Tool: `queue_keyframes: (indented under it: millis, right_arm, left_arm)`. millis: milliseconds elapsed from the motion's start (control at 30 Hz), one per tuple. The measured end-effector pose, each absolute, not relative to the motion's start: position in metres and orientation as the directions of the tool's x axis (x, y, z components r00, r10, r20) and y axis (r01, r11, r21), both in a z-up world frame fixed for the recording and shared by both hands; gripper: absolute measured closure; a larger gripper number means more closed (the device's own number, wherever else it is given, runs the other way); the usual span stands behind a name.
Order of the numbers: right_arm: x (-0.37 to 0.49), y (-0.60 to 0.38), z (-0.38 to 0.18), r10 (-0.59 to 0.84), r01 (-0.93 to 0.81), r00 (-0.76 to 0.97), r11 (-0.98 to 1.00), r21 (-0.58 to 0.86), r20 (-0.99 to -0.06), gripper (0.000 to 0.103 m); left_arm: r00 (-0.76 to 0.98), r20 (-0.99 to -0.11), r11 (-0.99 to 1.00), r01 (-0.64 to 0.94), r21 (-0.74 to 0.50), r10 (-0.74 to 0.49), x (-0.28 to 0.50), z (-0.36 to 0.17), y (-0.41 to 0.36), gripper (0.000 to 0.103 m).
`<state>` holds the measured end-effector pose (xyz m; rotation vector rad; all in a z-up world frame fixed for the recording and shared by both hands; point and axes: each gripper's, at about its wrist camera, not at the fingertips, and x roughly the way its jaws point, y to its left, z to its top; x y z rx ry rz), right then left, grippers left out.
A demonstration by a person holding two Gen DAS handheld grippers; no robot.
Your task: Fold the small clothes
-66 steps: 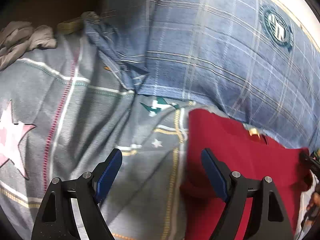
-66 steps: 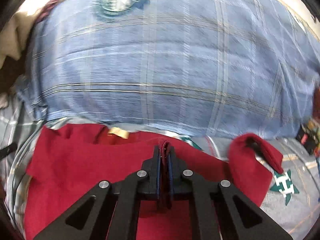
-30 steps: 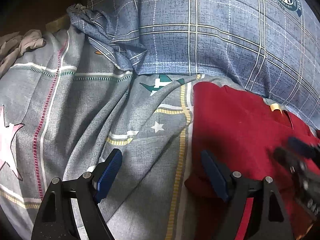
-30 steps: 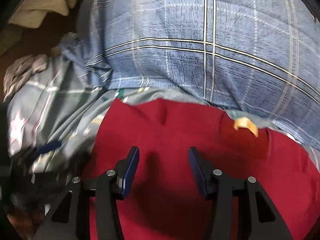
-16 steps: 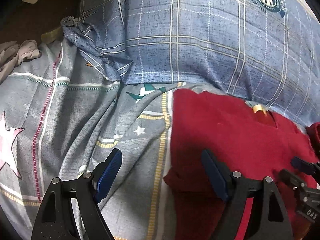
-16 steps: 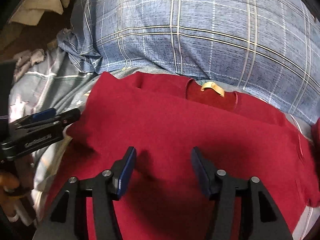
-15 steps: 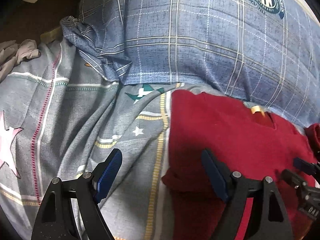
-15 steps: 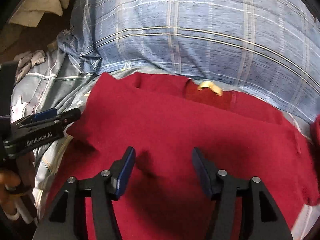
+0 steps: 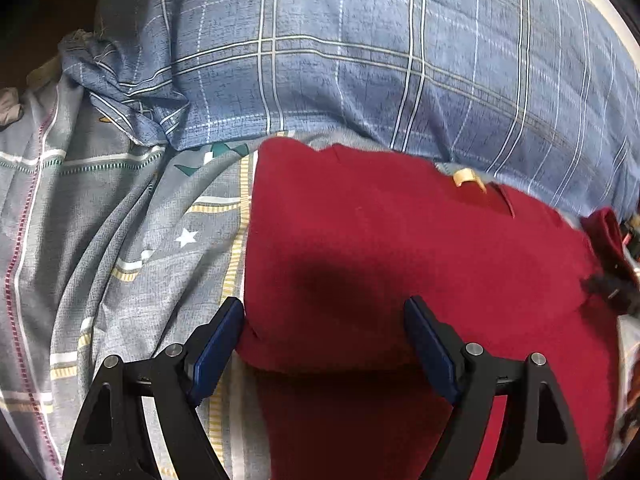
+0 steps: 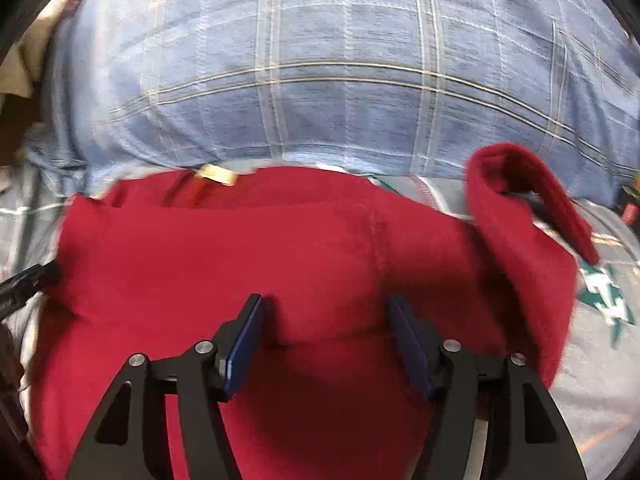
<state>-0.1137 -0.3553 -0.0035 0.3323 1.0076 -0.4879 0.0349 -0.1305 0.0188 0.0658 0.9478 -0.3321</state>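
Dark red knit garment (image 9: pixel 400 248) spread flat on grey patterned bedsheet (image 9: pixel 120 240), collar end touching blue plaid pillow (image 9: pixel 360 72). Left gripper (image 9: pixel 324 336) jaws spread over garment's folded left edge. Right gripper (image 10: pixel 326 334) jaws spread, nothing pinched; right sleeve (image 10: pixel 520 208) curled upward.
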Motion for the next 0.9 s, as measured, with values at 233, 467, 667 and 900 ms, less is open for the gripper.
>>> queue_keyframes:
  millis: [233, 467, 667, 900]
  right_arm:
    - [-0.159, -0.404, 0.053, -0.371, 0.672, 0.513, 0.735, 0.093, -0.775, 0.031]
    - [-0.221, -0.475, 0.045, -0.391, 0.848, 0.452, 0.468, 0.249, -0.802, 0.03]
    - [-0.218, -0.475, 0.041, -0.353, 0.822, 0.516, 0.459, 0.336, -0.781, 0.029]
    - [-0.183, -0.493, 0.033, -0.284, 0.784, 0.593, 0.414, 0.462, -0.753, 0.025]
  left_arm:
    - [0.529, -0.812, 0.948, 0.304, -0.09, -0.246, 0.038, 0.019, -0.134, 0.021]
    - [0.53, -0.813, 0.949, 0.305, -0.084, -0.242, 0.039, 0.018, -0.135, 0.021]
    - [0.527, -0.814, 0.949, 0.303, -0.09, -0.245, 0.039, 0.016, -0.133, 0.021]
    - [0.521, -0.818, 0.95, 0.297, -0.092, -0.242, 0.042, 0.013, -0.134, 0.019]
